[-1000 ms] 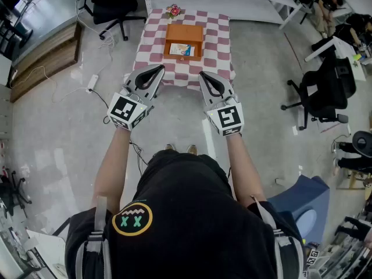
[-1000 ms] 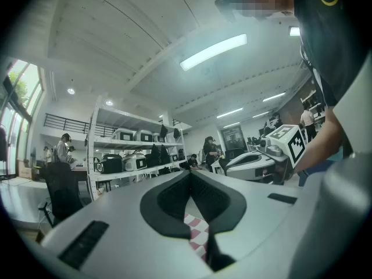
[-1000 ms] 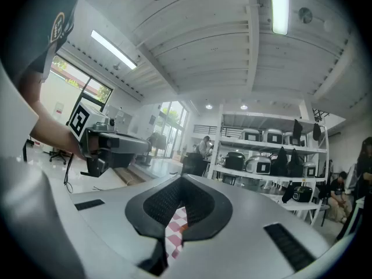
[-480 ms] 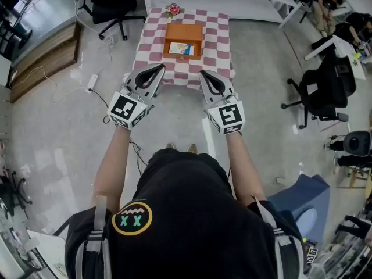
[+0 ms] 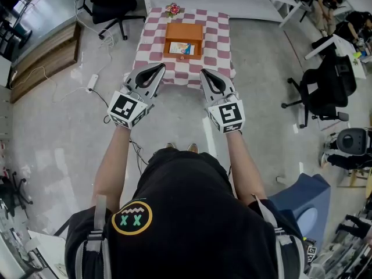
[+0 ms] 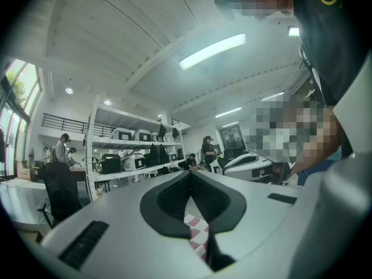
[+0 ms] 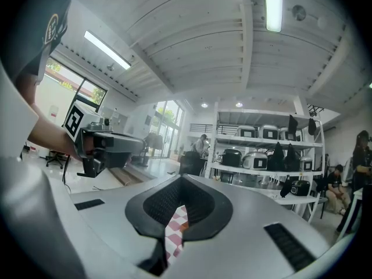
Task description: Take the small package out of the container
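Nearest the camera, the person's bare forearms are stretched forward and both tools are held level in front of the body, short of the table. The left gripper is clenched on nothing. In the left gripper view its dark pads meet at the tips, and only checked cloth shows through the gap behind them. The right gripper is likewise pressed shut and empty.

Just beyond the jaw tips stands the small table covered in pink-and-white checked cloth. Near its middle sits the open orange-brown wooden container. The small white-and-blue package lies flat inside it, untouched. A small pink flower ornament stands at the table's far edge, apart from the container.

The step in hand is judged to be the approach, with the package not yet reached. One gripper should be opened before it is lowered, so that the pads are not pushed shut against the package. It is best brought down through the open top, clear of the container's walls. Since the package lies flat, an edge will probably have to be caught and pinched lightly, so that nothing is crushed. The other gripper could be rested against a wall, so that the container is not dragged across the cloth. The package should then be lifted straight up until the rim is cleared.
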Available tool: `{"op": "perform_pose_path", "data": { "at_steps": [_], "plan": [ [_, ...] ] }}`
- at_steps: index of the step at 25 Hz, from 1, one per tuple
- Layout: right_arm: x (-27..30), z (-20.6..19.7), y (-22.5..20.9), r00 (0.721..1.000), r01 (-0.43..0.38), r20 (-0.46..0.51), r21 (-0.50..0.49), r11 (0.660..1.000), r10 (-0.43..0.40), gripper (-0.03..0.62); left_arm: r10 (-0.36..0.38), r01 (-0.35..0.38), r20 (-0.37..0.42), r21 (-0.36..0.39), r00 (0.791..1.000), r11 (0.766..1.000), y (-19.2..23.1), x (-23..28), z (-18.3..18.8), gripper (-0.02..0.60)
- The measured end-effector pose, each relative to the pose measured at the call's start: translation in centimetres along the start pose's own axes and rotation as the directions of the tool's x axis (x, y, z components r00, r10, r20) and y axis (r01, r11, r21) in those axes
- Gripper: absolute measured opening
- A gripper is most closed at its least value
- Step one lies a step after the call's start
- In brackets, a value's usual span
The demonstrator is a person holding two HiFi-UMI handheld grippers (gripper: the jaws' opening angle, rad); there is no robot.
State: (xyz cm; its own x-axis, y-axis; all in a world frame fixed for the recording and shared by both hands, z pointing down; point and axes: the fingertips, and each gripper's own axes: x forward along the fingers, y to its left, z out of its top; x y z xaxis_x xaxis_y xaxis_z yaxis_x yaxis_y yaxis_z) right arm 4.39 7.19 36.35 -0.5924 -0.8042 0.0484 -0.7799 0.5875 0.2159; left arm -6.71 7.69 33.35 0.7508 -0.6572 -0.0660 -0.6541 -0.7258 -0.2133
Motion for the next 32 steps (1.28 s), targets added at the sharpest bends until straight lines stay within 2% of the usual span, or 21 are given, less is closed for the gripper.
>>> {"op": "perform_pose_path", "data": {
  "at_steps": [7, 17, 24, 32],
  "plan": [
    [0.42, -0.17, 0.05, 1.0, -0.003, -0.01, 0.008, 1.0, 0.003, 0.02, -0.002, 0.002, -0.003, -0.003, 1.0, 1.0, 0.38, 0.02, -0.06, 0.017],
    [0.78, -0.45, 0.43, 1.0, -0.027, -0.013, 0.001, 1.0, 0.027, 0.071, 0.001, -0.001, -0.008, -0.008, 1.0, 1.0, 0.67, 0.16, -0.57, 0.017],
    [0.82, -0.33, 0.72, 0.999, -0.042, -0.01, -0.005, 0.999, 0.042, 0.126, -0.002, 0.002, -0.004, -0.01, 1.0, 1.0, 0.78, 0.33, -0.56, 0.017],
    [0.7, -0.47, 0.79, 0.999, -0.045, -0.001, 0.002, 0.999, 0.045, 0.226, -0.003, 0.003, -0.007, -0.012, 1.0, 1.0, 0.77, 0.31, -0.77, 0.017]
  ]
}}
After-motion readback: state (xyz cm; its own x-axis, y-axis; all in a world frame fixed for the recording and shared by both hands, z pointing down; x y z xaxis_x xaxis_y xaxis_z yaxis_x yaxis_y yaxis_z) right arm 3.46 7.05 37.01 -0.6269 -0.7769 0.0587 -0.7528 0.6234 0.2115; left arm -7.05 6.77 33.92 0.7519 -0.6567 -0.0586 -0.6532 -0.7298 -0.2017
